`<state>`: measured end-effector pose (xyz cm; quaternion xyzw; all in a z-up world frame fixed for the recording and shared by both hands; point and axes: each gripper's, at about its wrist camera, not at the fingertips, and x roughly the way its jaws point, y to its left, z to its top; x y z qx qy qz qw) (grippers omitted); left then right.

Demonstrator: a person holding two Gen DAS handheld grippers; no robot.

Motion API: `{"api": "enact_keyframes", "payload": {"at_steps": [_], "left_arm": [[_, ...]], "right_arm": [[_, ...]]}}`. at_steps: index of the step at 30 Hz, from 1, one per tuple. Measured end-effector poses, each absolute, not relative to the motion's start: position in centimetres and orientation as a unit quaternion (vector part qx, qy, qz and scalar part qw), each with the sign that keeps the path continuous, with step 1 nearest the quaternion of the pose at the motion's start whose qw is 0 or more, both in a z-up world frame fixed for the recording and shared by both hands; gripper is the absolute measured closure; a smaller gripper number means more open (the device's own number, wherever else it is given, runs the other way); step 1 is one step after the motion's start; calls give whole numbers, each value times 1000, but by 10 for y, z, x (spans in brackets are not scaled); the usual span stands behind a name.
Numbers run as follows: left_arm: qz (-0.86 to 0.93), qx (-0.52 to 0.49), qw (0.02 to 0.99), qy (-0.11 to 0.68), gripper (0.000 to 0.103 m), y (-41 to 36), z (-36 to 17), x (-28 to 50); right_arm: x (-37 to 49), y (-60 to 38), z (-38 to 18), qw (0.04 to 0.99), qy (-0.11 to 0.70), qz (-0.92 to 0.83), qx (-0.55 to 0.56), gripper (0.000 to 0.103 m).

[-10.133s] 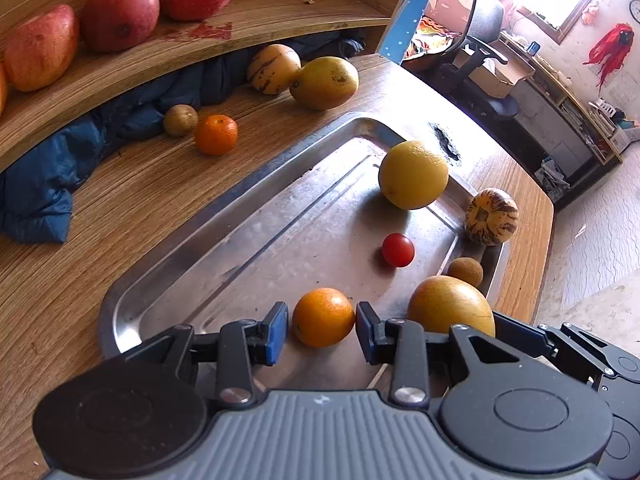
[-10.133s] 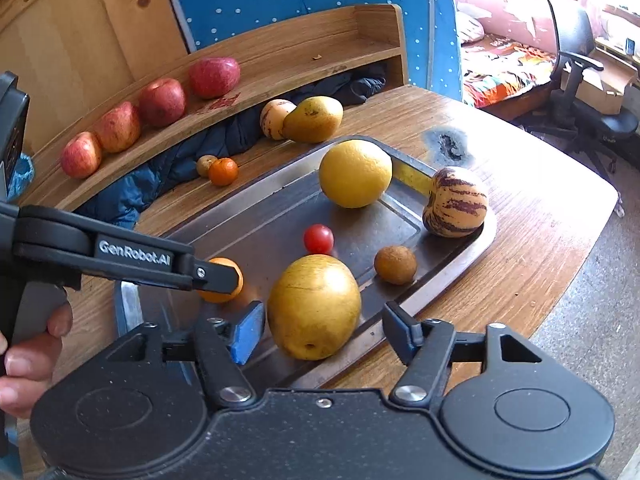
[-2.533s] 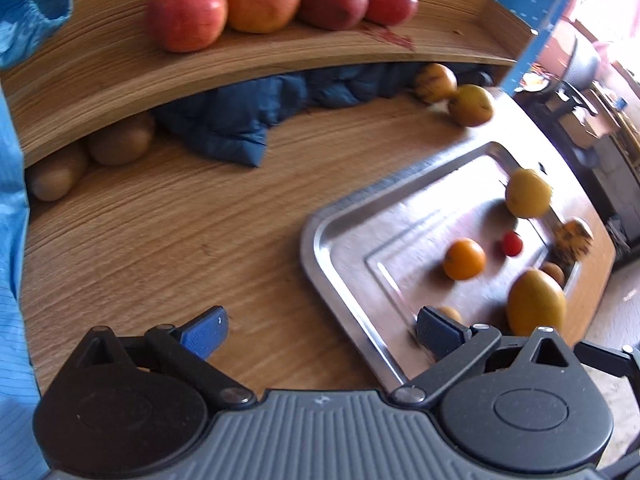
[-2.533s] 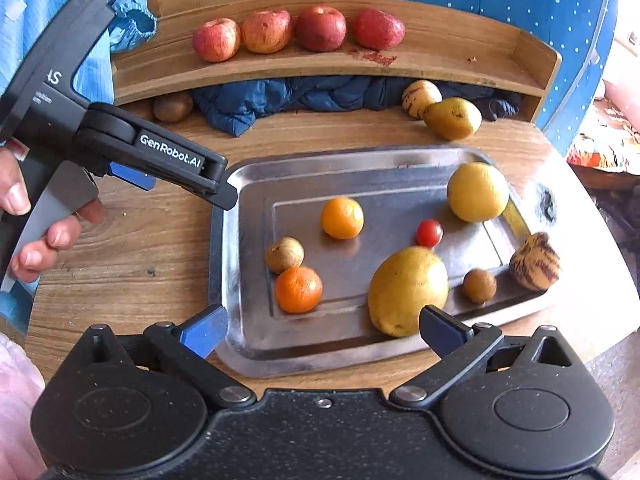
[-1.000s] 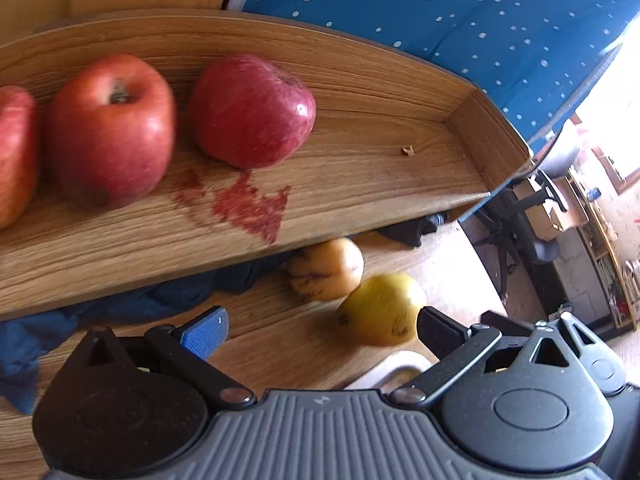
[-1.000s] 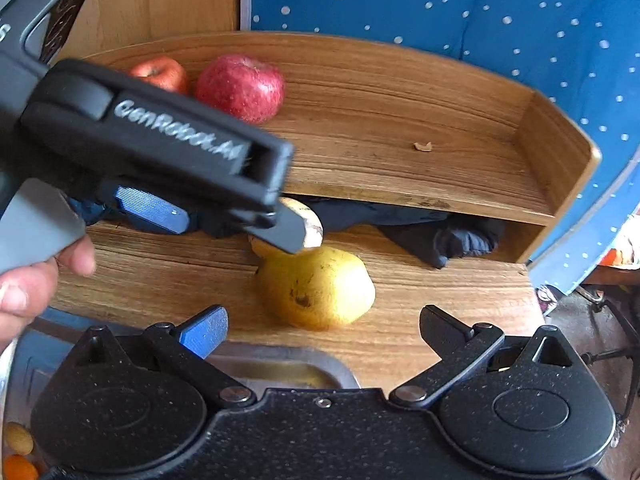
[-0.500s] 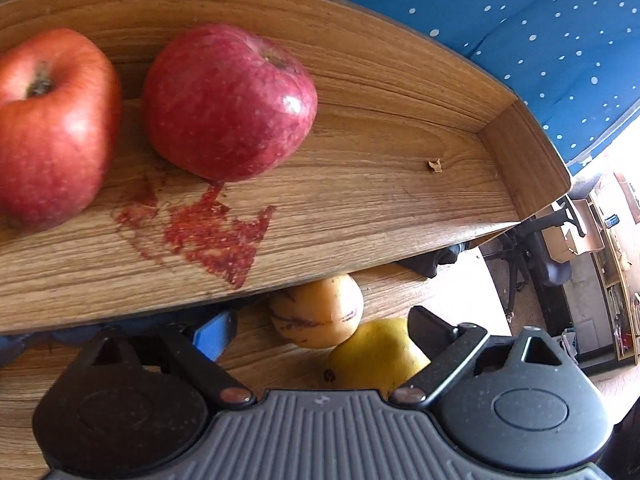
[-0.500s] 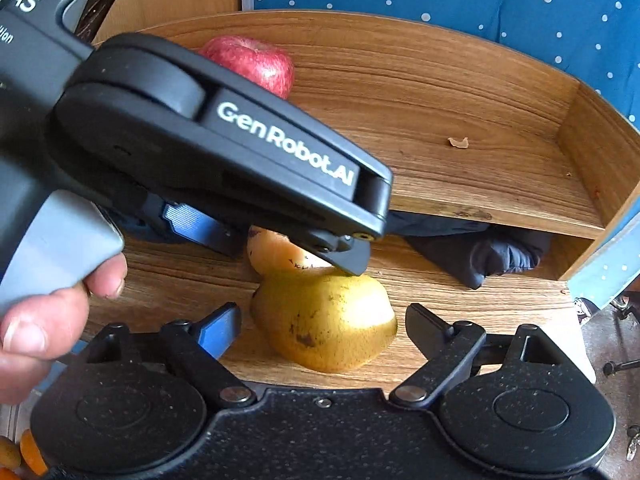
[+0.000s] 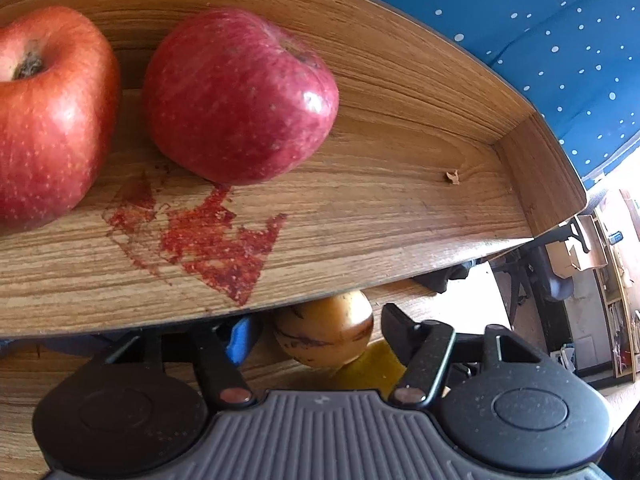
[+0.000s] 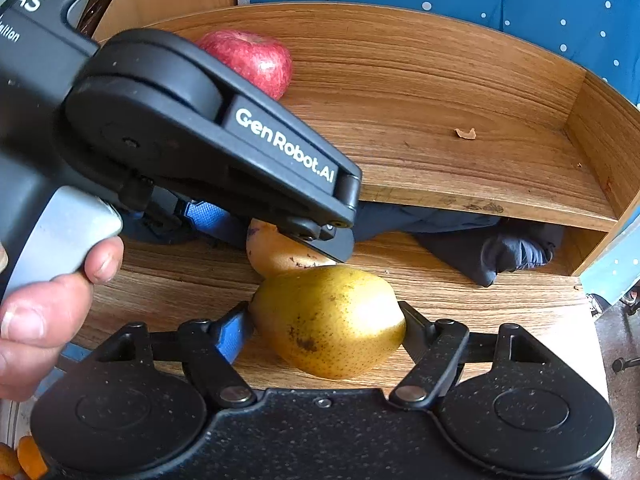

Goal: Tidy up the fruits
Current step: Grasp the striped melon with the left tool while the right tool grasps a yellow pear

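Observation:
My right gripper (image 10: 326, 326) has its fingers pressed on both sides of a yellow-green pear (image 10: 328, 320) that lies on the wooden table. My left gripper (image 9: 316, 330) reaches under the wooden shelf (image 9: 360, 216); its fingers flank a tan striped melon-like fruit (image 9: 324, 334) with a small gap on each side. That fruit (image 10: 276, 254) sits just behind the pear in the right wrist view, partly hidden by the left gripper's body (image 10: 208, 140). Two red apples (image 9: 236, 96) (image 9: 48, 112) rest on the shelf above.
A dark blue cloth (image 10: 500, 248) is bunched under the shelf at the right. A red stain (image 9: 208, 240) marks the shelf board. The shelf's side wall (image 10: 600, 132) closes the right end. Small orange fruits (image 10: 24, 460) show at the lower left corner.
Both grippers have pushed forward and narrowed. The right fingers have closed onto the pear. The left fingers have slid under the shelf edge around the striped fruit.

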<state>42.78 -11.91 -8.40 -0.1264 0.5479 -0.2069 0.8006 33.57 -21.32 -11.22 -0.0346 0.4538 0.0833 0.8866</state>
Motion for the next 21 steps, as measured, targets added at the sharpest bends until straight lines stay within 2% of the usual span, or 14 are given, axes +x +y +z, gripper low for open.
{"api": "enact_keyframes", "payload": {"at_steps": [7,9,21], "left_arm": [[-205,-113,806,544,39,-123,-82,427],[-205,-106,807,544,45,-126,-83,427],[-206,-118,804,546,46,-116,-81,421]], "right_arm": [[338,-215,-114,888,451,81,-35,26],[336,-213,-114,889,449,82,-37,27],[319,-208,-105,900,429,65,-40,27]]}}
